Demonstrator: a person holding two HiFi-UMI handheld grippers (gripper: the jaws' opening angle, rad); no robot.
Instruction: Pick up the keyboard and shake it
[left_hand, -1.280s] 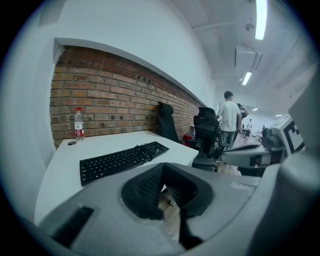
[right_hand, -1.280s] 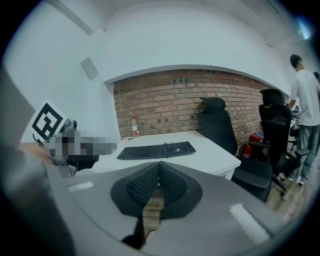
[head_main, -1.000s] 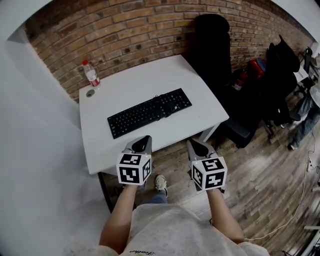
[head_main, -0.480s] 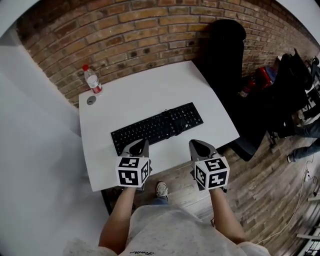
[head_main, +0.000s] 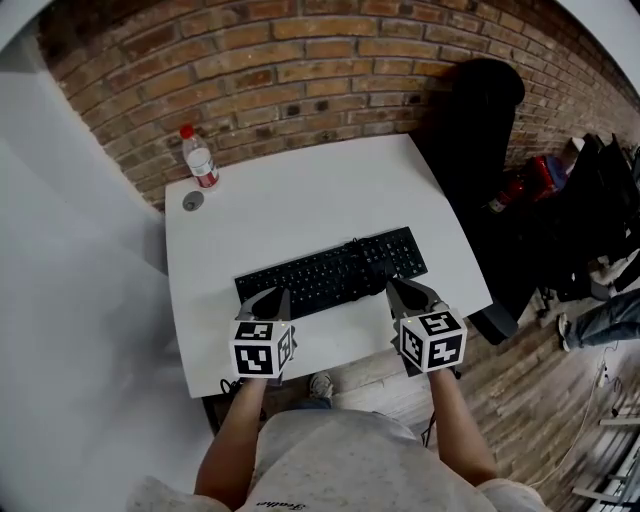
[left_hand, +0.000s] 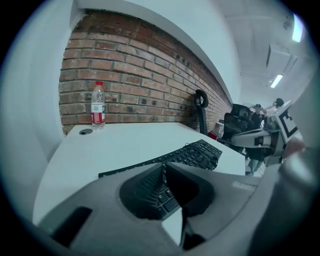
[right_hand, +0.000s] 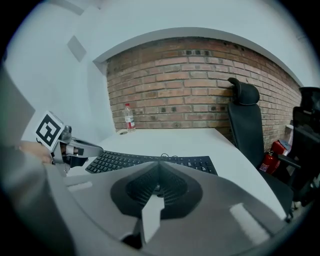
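Keyboard (head_main: 330, 277), flat black slab, smooth white table (head_main: 300, 190)

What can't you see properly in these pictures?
Letters on the keyboard: too small in every view.
Keyboard's near edge: partly covered by the left gripper and right gripper in the head view, by jaws in gripper views.
Print on the bottle: too small.
A person at right: cut off by the head view's edge.

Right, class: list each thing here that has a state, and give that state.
keyboard: flat on the table, not lifted.
bottle: upright, capped.
left tongs: shut, empty.
right tongs: shut, empty.
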